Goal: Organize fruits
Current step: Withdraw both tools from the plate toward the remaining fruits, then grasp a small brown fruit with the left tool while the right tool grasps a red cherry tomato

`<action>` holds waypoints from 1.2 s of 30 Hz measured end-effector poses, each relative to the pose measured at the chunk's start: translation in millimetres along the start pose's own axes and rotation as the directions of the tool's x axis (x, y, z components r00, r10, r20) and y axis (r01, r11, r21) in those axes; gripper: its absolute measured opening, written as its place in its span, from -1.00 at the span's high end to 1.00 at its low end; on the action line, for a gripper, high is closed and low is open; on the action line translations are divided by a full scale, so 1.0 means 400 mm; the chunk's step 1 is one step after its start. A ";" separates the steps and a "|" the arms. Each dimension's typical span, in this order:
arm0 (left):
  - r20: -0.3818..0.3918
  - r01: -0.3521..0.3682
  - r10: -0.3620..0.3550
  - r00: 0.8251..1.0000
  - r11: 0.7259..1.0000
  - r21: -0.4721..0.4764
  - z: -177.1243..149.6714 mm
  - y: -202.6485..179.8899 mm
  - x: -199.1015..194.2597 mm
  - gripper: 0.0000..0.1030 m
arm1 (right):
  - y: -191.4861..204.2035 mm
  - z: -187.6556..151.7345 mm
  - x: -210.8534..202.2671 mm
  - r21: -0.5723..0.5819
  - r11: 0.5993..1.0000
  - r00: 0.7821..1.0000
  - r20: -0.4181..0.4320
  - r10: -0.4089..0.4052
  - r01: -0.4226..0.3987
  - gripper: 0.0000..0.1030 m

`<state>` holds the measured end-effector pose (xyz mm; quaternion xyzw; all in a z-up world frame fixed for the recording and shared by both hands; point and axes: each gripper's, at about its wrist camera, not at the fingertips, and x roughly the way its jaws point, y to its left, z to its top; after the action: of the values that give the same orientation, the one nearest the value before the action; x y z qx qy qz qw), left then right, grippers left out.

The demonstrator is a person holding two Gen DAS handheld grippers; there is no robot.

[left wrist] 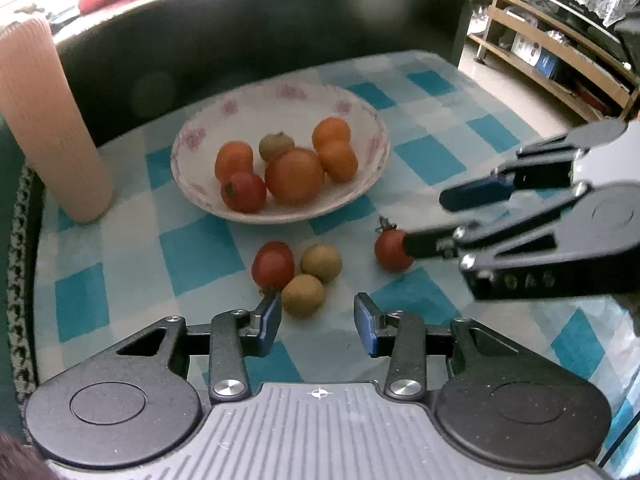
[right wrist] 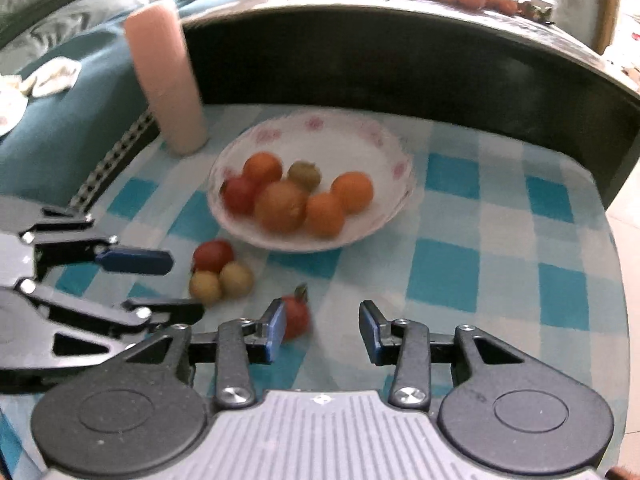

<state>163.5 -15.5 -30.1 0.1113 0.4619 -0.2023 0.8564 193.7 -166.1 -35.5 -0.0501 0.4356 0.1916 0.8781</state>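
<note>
A white floral bowl (left wrist: 372,148) (right wrist: 396,160) on the blue checked tablecloth holds oranges, a red tomato and a brownish fruit. In front of it lie a red tomato (left wrist: 273,264) (right wrist: 213,255) and two tan fruits (left wrist: 303,295) (right wrist: 221,281) in a cluster. A stemmed red tomato (left wrist: 391,249) (right wrist: 297,315) lies apart to the right. My left gripper (left wrist: 318,324) is open, with a tan fruit by its left finger. My right gripper (right wrist: 324,332) (left wrist: 424,220) is open, its left finger beside the stemmed tomato.
A tall pink ribbed cylinder (left wrist: 52,120) (right wrist: 168,80) stands left of the bowl. A dark curved wall (left wrist: 260,32) rises behind the table. Wooden shelves (left wrist: 552,60) stand at the far right. A teal cushion (right wrist: 60,128) lies to the left.
</note>
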 end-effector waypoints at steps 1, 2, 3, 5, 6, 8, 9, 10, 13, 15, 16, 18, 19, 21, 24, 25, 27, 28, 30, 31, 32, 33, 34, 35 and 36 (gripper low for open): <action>-0.011 0.003 -0.003 1.000 1.000 -0.005 -0.003 0.002 0.009 0.06 | 0.002 -0.001 0.004 -0.009 1.000 1.000 -0.003 0.000 0.000 -0.12; -0.017 0.006 -0.006 1.000 1.000 -0.009 -0.004 0.001 0.016 0.07 | 0.002 0.000 0.007 -0.011 1.000 1.000 -0.005 0.005 -0.005 -0.12; -0.021 0.010 -0.010 1.000 1.000 -0.011 -0.006 0.001 0.022 0.07 | -0.002 0.001 0.010 -0.006 1.000 1.000 -0.005 0.009 -0.009 -0.12; -0.018 0.007 -0.008 1.000 1.000 -0.012 -0.006 0.002 0.030 0.07 | -0.007 0.008 0.015 0.000 1.000 1.000 -0.009 0.006 -0.006 -0.12; -0.016 0.008 -0.009 1.000 1.000 -0.016 -0.003 0.004 0.033 0.07 | -0.009 0.010 0.016 -0.001 1.000 1.000 -0.008 0.007 -0.007 -0.12; -0.014 0.011 -0.012 1.000 1.000 -0.028 -0.001 0.008 0.039 0.07 | -0.012 0.011 0.021 -0.003 1.000 1.000 -0.011 0.010 -0.010 -0.12; -0.014 0.016 -0.016 1.000 0.999 -0.032 0.001 0.009 0.040 0.06 | -0.013 0.010 0.021 -0.004 1.000 1.000 -0.008 0.015 -0.015 -0.12; -0.014 0.015 -0.016 1.000 0.999 -0.030 0.002 0.009 0.040 0.06 | -0.013 0.010 0.022 -0.006 1.000 1.000 -0.005 0.022 -0.022 -0.12; -0.004 -0.004 0.004 1.000 1.000 0.006 0.000 0.001 0.039 0.07 | -0.011 0.014 0.023 -0.020 0.999 0.999 -0.003 0.033 -0.033 -0.13; -0.003 -0.012 0.012 1.000 1.000 0.021 0.000 -0.003 0.038 0.07 | -0.008 0.015 0.024 -0.035 0.999 0.999 -0.005 0.041 -0.041 -0.13; -0.002 -0.009 0.009 1.000 1.000 0.019 0.000 -0.002 0.038 0.10 | -0.007 0.015 0.023 -0.041 0.998 0.999 -0.006 0.044 -0.044 -0.13; -0.002 -0.002 0.002 1.000 1.000 0.015 0.000 -0.003 0.035 0.21 | -0.004 0.015 0.021 -0.050 0.998 0.999 -0.010 0.049 -0.049 -0.13; -0.003 0.004 -0.004 1.000 1.000 0.018 -0.001 -0.006 0.033 0.25 | -0.004 0.015 0.023 -0.051 0.997 0.998 -0.015 0.053 -0.054 -0.13; -0.005 0.007 -0.007 1.000 1.000 0.016 0.000 -0.009 0.032 0.32 | -0.002 0.013 0.029 -0.054 0.997 0.998 -0.023 0.059 -0.060 -0.13; -0.017 0.008 -0.008 1.000 1.000 0.027 -0.001 -0.015 0.029 0.32 | -0.001 0.015 0.029 -0.059 0.995 0.997 -0.023 0.074 -0.075 -0.13; -0.021 0.010 -0.010 1.000 1.000 0.027 -0.002 -0.016 0.026 0.32 | -0.002 0.015 0.029 -0.058 0.995 0.996 -0.022 0.082 -0.083 -0.13; -0.023 0.014 -0.013 1.000 1.000 0.026 -0.005 -0.017 0.021 0.32 | -0.005 0.016 0.036 -0.049 0.995 0.996 -0.027 0.089 -0.090 -0.13; -0.023 0.015 -0.015 1.000 1.000 0.025 -0.006 -0.018 0.019 0.32 | -0.007 0.015 0.041 -0.044 0.994 0.995 -0.033 0.094 -0.096 -0.13; -0.022 0.013 -0.012 1.000 1.000 0.022 -0.008 -0.017 0.015 0.32 | -0.010 0.014 0.055 -0.026 0.993 0.993 -0.046 0.110 -0.111 -0.13; -0.022 0.011 -0.011 1.000 1.000 0.019 -0.008 -0.015 0.015 0.32 | -0.010 0.014 0.059 -0.022 0.993 0.992 -0.050 0.115 -0.116 -0.13; -0.023 0.011 -0.011 1.000 1.000 0.014 -0.007 -0.014 0.018 0.32 | -0.008 0.014 0.066 -0.021 0.992 0.991 -0.055 0.121 -0.122 -0.13; -0.023 0.012 -0.011 1.000 1.000 0.010 -0.007 -0.013 0.020 0.31 | -0.006 0.015 0.070 -0.023 0.992 0.991 -0.057 0.122 -0.123 -0.13; -0.025 0.011 -0.011 1.000 1.000 0.007 -0.007 -0.012 0.022 0.31 | -0.005 0.015 0.075 -0.025 0.993 0.991 -0.058 0.118 -0.119 -0.13; -0.027 0.010 -0.010 1.000 1.000 0.008 -0.009 -0.010 0.022 0.29 | -0.004 0.015 0.078 -0.025 0.993 0.992 -0.060 0.113 -0.115 -0.13; -0.029 0.011 -0.011 1.000 1.000 0.009 -0.009 -0.010 0.025 0.25 | -0.002 0.014 0.080 -0.024 0.994 0.992 -0.059 0.109 -0.110 -0.12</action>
<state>163.8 -20.2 -40.6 0.1158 0.4740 -0.2075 0.8479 215.5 -156.2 -57.2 -0.0438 0.4602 0.2439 0.8525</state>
